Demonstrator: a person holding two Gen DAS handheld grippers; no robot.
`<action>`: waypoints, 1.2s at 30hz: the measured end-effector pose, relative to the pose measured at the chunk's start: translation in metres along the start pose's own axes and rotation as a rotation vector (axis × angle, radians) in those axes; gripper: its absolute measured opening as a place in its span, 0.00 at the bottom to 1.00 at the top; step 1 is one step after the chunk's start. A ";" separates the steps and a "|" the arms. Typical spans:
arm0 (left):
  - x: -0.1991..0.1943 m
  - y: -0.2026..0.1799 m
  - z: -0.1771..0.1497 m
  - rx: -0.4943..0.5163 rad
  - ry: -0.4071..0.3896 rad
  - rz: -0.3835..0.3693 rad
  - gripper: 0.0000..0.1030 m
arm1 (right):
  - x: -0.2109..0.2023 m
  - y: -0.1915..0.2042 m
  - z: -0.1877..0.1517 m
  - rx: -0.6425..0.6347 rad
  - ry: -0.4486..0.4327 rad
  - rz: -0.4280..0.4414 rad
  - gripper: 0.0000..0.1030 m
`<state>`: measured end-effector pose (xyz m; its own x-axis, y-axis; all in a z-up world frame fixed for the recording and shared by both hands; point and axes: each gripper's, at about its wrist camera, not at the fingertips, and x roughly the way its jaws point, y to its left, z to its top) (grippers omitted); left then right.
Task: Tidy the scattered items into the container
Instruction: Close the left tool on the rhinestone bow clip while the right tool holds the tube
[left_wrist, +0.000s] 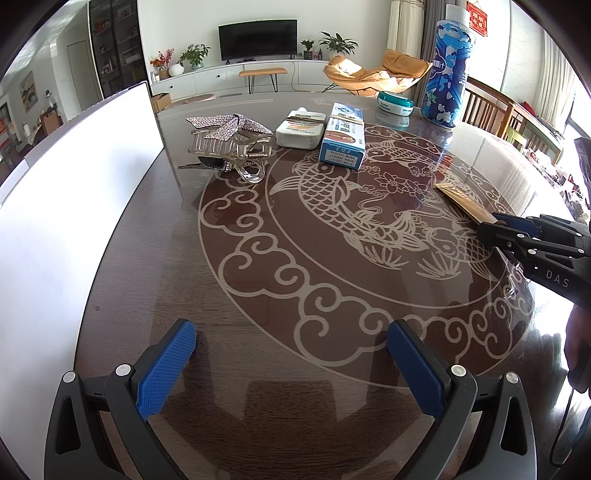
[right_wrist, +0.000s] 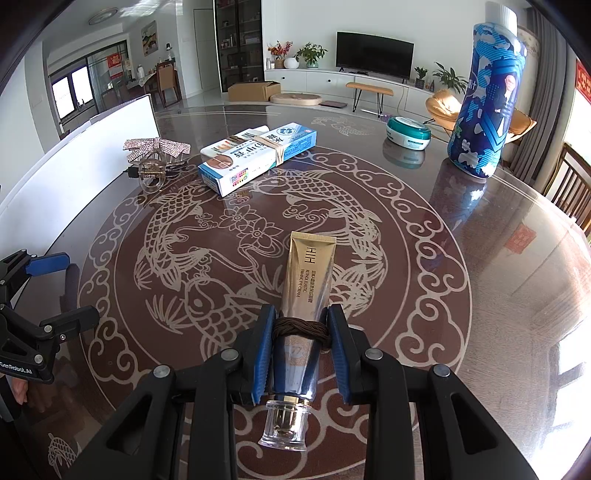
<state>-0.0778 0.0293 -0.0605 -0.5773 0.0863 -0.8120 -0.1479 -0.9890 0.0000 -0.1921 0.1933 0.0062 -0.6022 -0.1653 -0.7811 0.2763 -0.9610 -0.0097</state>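
My right gripper (right_wrist: 301, 325) is shut on a gold cream tube (right_wrist: 306, 273) with a brown hair tie (right_wrist: 301, 328) wound around it, low over the table; the tube's clear cap points back toward the camera. In the left wrist view the right gripper (left_wrist: 491, 229) and the tube (left_wrist: 465, 201) show at the right. My left gripper (left_wrist: 291, 350) is open and empty above the table's near side. A white container (left_wrist: 74, 192) stands at the left, also in the right wrist view (right_wrist: 92, 155). A rhinestone hair clip (left_wrist: 229, 144), a white bottle (left_wrist: 301, 129) and a blue-white box (left_wrist: 343, 136) lie scattered.
A tall blue patterned canister (left_wrist: 448, 70) and a teal round jar (left_wrist: 395, 103) stand at the table's far right. The round glass table (left_wrist: 258, 258) has a fish pattern. Wooden chairs (left_wrist: 491, 110) stand beyond the right edge. My left gripper (right_wrist: 55, 291) shows at the left of the right wrist view.
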 end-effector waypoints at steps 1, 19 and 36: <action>0.000 0.000 0.000 0.000 0.000 0.000 1.00 | 0.000 0.000 0.000 -0.001 0.000 -0.001 0.29; 0.012 0.011 0.017 0.001 0.010 0.000 1.00 | 0.000 0.001 0.000 -0.005 0.000 -0.007 0.29; 0.064 0.045 0.091 0.018 0.006 -0.010 1.00 | 0.000 0.000 0.000 -0.005 0.000 -0.007 0.29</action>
<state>-0.1943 0.0011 -0.0598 -0.5708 0.0954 -0.8156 -0.1677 -0.9858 0.0021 -0.1926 0.1929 0.0062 -0.6040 -0.1588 -0.7810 0.2760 -0.9610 -0.0181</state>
